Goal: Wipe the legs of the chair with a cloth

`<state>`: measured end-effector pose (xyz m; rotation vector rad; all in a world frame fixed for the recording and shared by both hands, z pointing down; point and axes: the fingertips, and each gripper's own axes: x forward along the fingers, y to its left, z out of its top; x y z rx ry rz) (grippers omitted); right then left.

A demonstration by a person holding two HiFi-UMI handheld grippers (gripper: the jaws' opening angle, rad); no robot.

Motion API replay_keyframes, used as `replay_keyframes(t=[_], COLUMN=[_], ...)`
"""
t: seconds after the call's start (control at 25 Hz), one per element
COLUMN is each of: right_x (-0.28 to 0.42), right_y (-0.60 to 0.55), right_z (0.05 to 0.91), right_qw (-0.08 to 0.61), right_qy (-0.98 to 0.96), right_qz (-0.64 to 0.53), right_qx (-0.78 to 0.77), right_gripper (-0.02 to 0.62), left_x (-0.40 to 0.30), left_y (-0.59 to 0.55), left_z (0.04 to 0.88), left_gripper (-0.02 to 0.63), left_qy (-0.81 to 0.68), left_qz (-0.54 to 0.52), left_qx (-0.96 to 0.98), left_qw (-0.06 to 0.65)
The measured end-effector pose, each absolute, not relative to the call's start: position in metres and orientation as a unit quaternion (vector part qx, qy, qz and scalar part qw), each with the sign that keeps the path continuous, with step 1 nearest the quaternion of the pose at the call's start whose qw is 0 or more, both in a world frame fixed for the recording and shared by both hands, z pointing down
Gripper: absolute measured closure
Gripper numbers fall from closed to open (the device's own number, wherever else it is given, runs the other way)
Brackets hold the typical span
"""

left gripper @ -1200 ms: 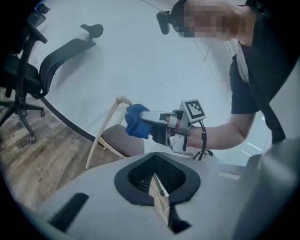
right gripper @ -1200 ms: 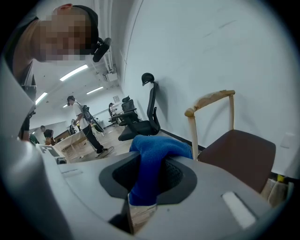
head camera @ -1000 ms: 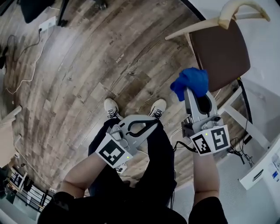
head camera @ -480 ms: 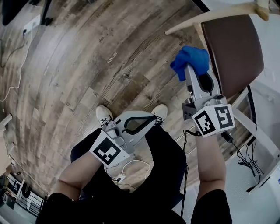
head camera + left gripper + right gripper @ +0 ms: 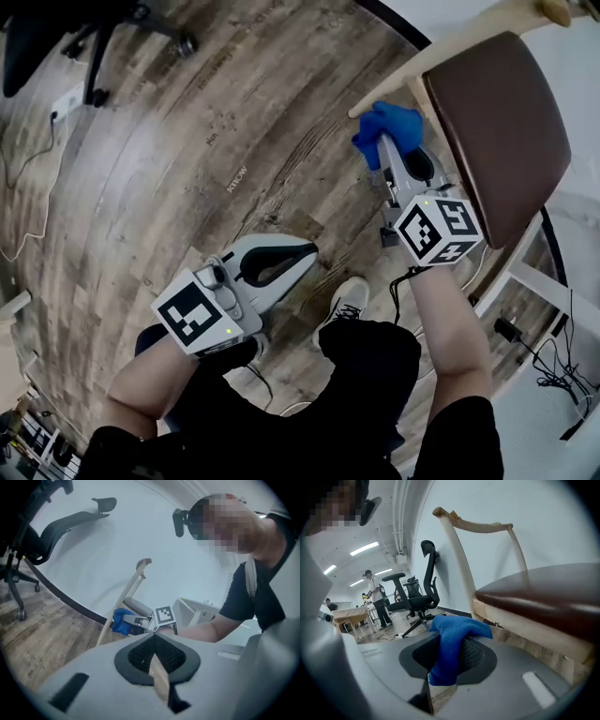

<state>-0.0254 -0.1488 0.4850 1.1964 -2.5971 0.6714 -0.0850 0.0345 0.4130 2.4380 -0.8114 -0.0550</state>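
Your right gripper [image 5: 382, 155] is clamped on a bunched blue terry cloth [image 5: 392, 124], which spills out past the jaw tips in a soft lump. In the right gripper view a fold hangs down between the jaws.

The chair's pale wooden leg [image 5: 431, 66] lies just beyond and left of that lump, close enough that I cannot tell whether they touch. Its long axis slants from its foot on the plank floor [image 5: 187, 141] up and right past the brown seat [image 5: 497, 131], so I would stroke along that slant.

Your left gripper [image 5: 302, 255] is closed on nothing, near you and well apart from the chair.
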Motion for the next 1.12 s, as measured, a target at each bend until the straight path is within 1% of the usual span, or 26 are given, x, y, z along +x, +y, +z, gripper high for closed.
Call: replay_keyframes(t=[0.12,0.24,0.48,0.64,0.92,1.12], right_x=[-0.026,-0.022,-0.009,-0.014,-0.011,-0.009], right_y=[-0.166,-0.187,-0.217,-0.220,-0.232,-0.237], right_z=[0.506,0.521,0.526,0.530,0.577,0.633], right_qw=[0.103,0.096,0.074,0.090,0.111,0.150], right_qy=[-0.880,-0.874,-0.872,-0.885,-0.879,-0.870], right_qz=[0.207,0.201,0.182,0.137,0.147,0.164], right_qx=[0.416,0.432,0.449,0.436,0.439,0.440], right_gripper=[0.497,0.497,0.497,0.497,0.497,0.496], left_x=[-0.088,-0.096,-0.095,-0.091,-0.091,-0.101], left_y=[0.018,0.001,-0.022,-0.031,-0.035,-0.035], left_z=[0.421,0.435,0.433,0.439,0.449,0.449], left_gripper=[0.598,0.598,0.598,0.598,0.598,0.598], left_qy=[-0.298,-0.300,-0.292,-0.284,-0.284,-0.296], left_qz=[-0.024,-0.003,-0.012,0.001,0.017,0.016], left_qx=[0.918,0.918,0.923,0.929,0.928,0.925], left_qw=[0.260,0.261,0.250,0.237,0.241,0.238])
